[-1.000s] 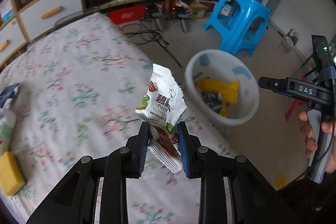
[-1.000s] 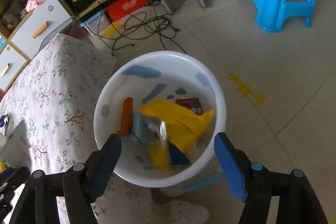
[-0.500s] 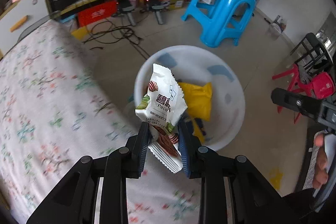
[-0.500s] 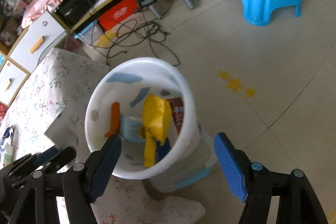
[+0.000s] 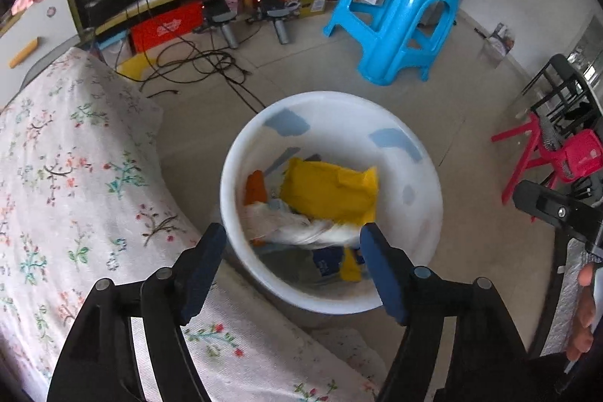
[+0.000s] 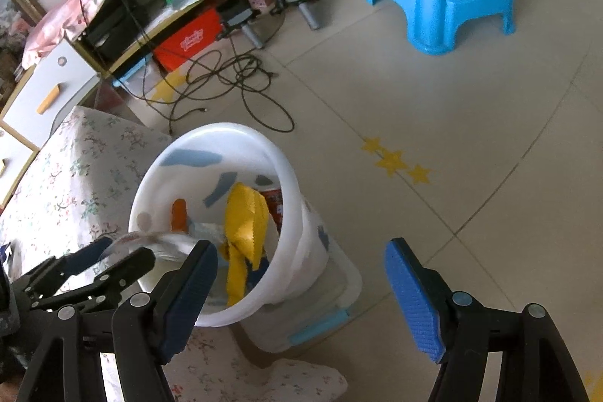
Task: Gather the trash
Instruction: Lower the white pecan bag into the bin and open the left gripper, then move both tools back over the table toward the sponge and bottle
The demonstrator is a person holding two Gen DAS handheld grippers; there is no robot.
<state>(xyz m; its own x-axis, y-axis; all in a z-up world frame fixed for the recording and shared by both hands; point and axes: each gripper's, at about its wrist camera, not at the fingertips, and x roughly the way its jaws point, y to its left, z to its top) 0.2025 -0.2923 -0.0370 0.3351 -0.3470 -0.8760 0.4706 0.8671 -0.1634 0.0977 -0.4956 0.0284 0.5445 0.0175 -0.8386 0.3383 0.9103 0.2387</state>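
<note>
A: What does the left wrist view show?

B: The left tool (image 5: 292,257) hangs over a white bin (image 5: 422,221) on the floor, beside a bed (image 5: 75,183) with a floral cover; its jaws are opening and grip nothing; a white snack packet (image 5: 297,228), blurred, lies inside the bin below them, next to a yellow wrapper (image 5: 331,191) and an orange scrap (image 5: 254,187); a blue stool (image 5: 395,14) stands beyond; the right tool's body and a few fingers show at the right edge

A: And the right wrist view?

B: The right tool (image 6: 301,292) is released, jaws wide apart with only floor between them; the white bin (image 6: 301,251) sits to its left, just beside the bed (image 6: 75,176); the left tool (image 6: 109,255) reaches over the bin's near rim, the blurred white snack packet (image 6: 169,242) just past its tips; the yellow wrapper (image 6: 245,225) lies inside; black cables (image 6: 233,78) trail on the floor behind
</note>
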